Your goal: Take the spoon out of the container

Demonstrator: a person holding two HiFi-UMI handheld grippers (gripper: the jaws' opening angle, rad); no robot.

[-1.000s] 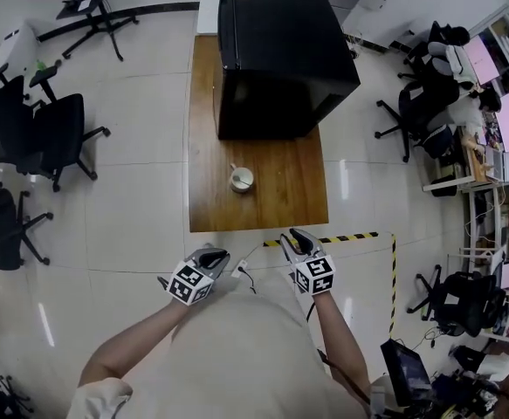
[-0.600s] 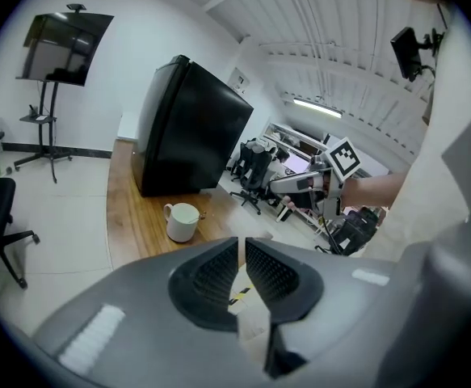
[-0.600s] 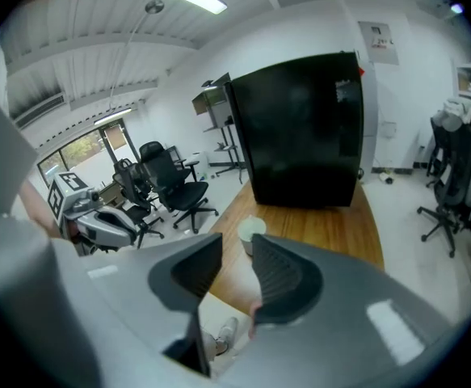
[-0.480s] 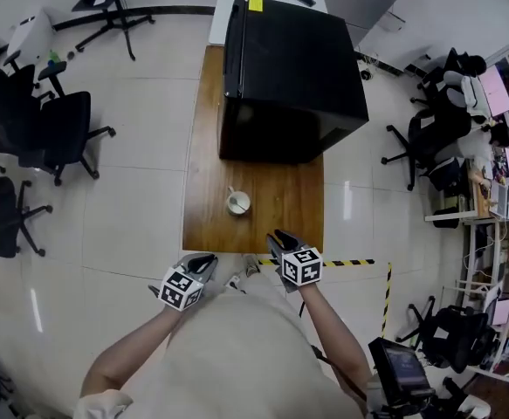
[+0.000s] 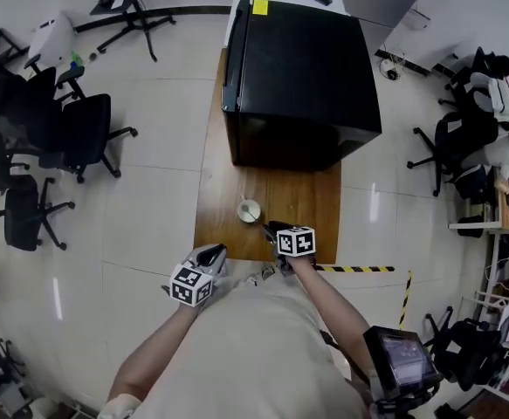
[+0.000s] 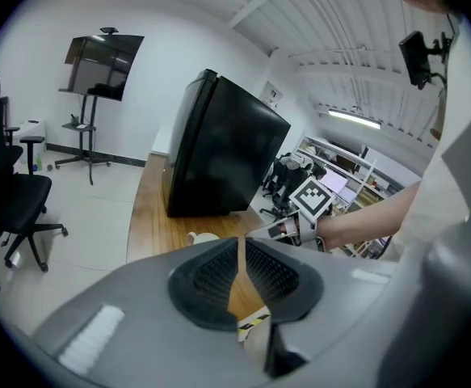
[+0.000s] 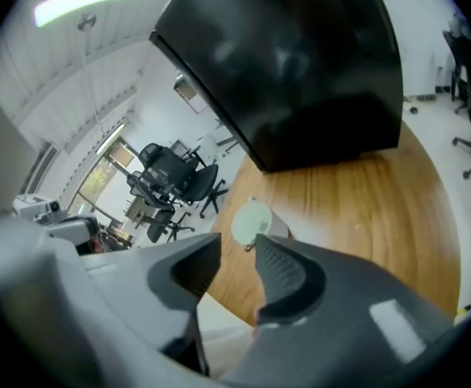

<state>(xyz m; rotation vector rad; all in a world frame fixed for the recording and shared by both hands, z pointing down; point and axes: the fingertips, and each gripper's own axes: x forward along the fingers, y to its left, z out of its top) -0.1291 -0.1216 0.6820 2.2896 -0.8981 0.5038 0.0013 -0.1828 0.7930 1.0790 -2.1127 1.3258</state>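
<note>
A small white cup (image 5: 249,209) stands on the wooden table (image 5: 311,201) near its front edge; a thin spoon handle seems to stick out of it, too small to make out. My right gripper (image 5: 271,229) hovers over the table's front edge, just right of the cup and short of it. In the right gripper view the cup (image 7: 251,220) shows beyond the gap of the right gripper (image 7: 237,250), whose jaws are opening with nothing between them. My left gripper (image 5: 212,255) hangs off the table's front edge, its pads almost together and empty (image 6: 241,253).
A big black cabinet (image 5: 302,68) fills the far half of the table. Office chairs (image 5: 71,129) stand on the tiled floor at the left, more at the right (image 5: 459,138). Yellow-black tape (image 5: 359,269) marks the floor by the table's front right corner.
The person has stepped up to the table. The right gripper has moved forward over the front edge toward the cup; the left gripper has stayed short of the edge.
</note>
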